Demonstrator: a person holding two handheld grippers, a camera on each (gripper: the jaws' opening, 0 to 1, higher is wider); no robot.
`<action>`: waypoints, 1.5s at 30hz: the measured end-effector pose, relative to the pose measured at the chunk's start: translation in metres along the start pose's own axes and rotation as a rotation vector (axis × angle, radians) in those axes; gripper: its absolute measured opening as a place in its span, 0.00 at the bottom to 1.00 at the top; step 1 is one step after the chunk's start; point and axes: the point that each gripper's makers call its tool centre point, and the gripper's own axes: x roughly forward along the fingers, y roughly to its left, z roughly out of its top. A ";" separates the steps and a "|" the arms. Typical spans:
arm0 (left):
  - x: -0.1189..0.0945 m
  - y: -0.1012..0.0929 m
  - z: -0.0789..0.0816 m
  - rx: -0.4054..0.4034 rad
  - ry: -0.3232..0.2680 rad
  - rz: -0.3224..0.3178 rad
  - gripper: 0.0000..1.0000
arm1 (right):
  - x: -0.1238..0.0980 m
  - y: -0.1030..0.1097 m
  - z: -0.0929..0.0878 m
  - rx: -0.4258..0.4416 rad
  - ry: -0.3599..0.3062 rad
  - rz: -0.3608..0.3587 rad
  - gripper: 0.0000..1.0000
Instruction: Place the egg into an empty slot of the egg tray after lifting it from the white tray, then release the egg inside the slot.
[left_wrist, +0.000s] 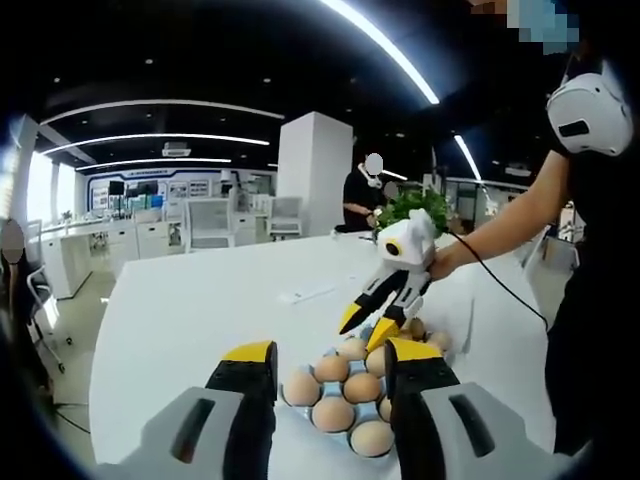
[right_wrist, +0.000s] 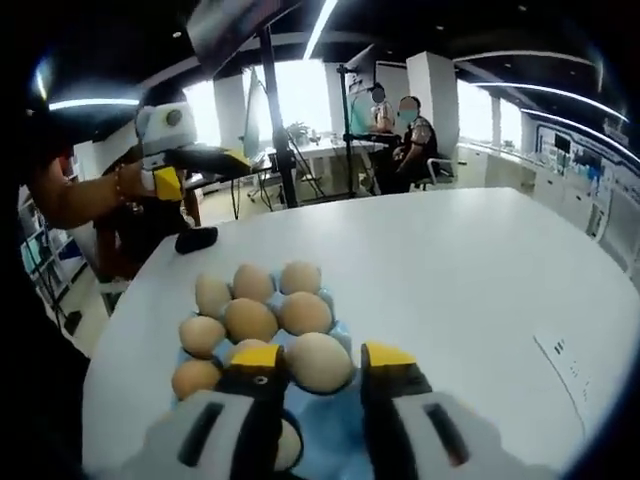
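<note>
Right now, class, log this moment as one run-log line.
right hand-held gripper: jaws either side of egg, over egg tray | left hand-held gripper: open, empty | table: white

No legible text anywhere. Paper slip (right_wrist: 566, 360) on the table (right_wrist: 480, 250), lower right of the right gripper view, carries small dark marks, too small to read. Far wall panels (left_wrist: 150, 190), left of the left gripper view, show blurred display boards, nothing readable.
</note>
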 end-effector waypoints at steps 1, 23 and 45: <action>0.000 0.000 0.000 0.000 0.000 0.001 0.43 | -0.003 -0.001 -0.001 -0.004 -0.001 -0.010 0.29; 0.003 0.001 0.002 0.006 -0.008 0.002 0.42 | -0.083 -0.033 -0.037 0.078 -0.027 -0.190 0.28; 0.007 -0.002 0.002 0.000 -0.012 -0.010 0.42 | -0.213 -0.074 -0.117 0.182 0.096 -0.478 0.28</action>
